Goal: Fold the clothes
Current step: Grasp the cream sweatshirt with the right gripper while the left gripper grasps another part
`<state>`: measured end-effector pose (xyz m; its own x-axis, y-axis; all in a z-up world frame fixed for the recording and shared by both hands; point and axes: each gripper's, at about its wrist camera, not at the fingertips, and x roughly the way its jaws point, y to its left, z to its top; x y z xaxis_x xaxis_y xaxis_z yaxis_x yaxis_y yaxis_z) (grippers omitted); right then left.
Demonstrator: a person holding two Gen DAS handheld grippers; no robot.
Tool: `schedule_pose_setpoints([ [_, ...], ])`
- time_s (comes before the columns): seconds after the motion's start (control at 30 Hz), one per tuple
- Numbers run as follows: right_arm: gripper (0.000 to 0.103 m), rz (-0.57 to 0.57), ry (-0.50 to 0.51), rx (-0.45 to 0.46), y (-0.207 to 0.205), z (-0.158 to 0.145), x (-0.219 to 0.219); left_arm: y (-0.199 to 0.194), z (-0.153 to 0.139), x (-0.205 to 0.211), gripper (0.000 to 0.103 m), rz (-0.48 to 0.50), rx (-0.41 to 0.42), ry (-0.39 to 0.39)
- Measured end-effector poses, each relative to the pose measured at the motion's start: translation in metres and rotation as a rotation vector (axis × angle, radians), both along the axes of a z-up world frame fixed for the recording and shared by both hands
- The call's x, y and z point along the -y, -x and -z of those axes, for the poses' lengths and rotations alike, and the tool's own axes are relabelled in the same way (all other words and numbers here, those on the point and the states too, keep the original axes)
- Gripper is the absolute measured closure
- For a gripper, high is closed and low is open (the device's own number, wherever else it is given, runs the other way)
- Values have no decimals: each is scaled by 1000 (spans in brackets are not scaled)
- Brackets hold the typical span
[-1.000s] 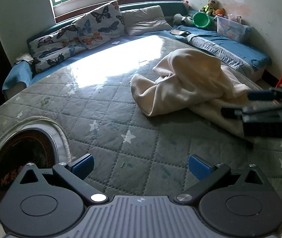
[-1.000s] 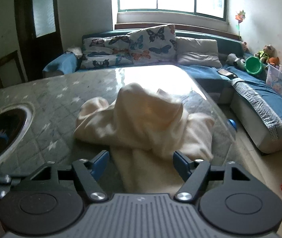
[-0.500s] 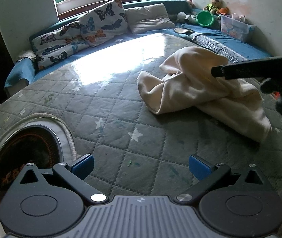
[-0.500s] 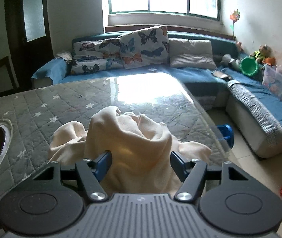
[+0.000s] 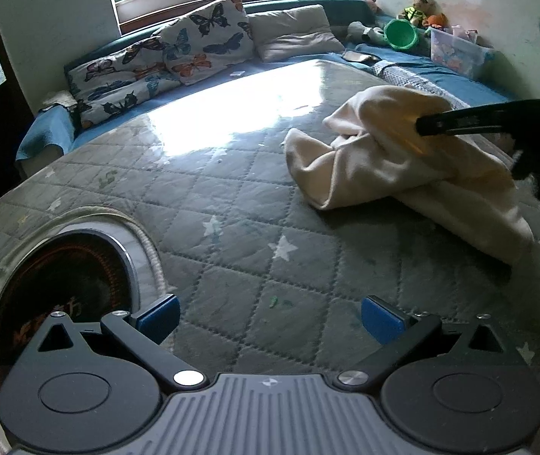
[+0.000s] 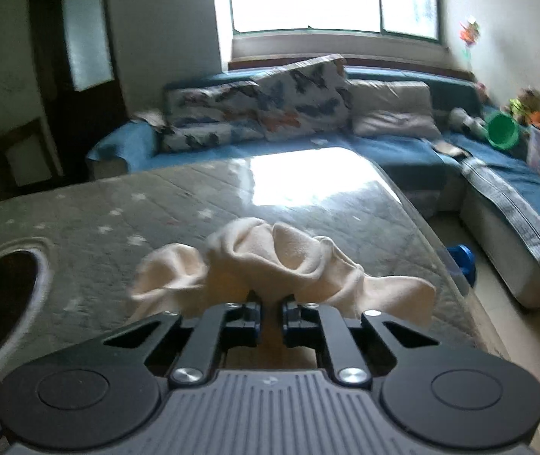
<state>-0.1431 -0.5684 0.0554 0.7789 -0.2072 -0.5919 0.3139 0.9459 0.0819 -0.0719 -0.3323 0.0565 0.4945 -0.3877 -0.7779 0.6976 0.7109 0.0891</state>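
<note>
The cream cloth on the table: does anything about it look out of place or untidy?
Yes. The cream cloth lies crumpled in a heap near the table edge, not flat. The right gripper pinches a bunch of it.

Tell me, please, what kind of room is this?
Probably a home living room: a blue corner sofa with butterfly cushions under a window, soft toys, and a quilted table holding a cream garment.

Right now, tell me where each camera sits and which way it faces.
Left wrist: on the left gripper, open, looking down across the quilted table; the right gripper enters from the right.
Right wrist: on the right gripper, shut on the cream garment, facing the sofa.
Shared: garment, table, sofa, green bucket.
</note>
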Motion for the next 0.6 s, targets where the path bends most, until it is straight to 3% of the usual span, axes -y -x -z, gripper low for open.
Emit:
schedule_pose_setpoints([
  [0.27, 96, -224, 25, 49, 30, -15, -68, -16, -8, -31, 0, -62, 25, 17],
  [0.5, 96, -448, 31, -27, 47, -1, -132, -35, -19, -68, 0, -164, 45, 38],
  [0.6, 96, -492, 50, -53, 51, 6, -149, -36, -26, -74, 0, -168, 50, 65],
])
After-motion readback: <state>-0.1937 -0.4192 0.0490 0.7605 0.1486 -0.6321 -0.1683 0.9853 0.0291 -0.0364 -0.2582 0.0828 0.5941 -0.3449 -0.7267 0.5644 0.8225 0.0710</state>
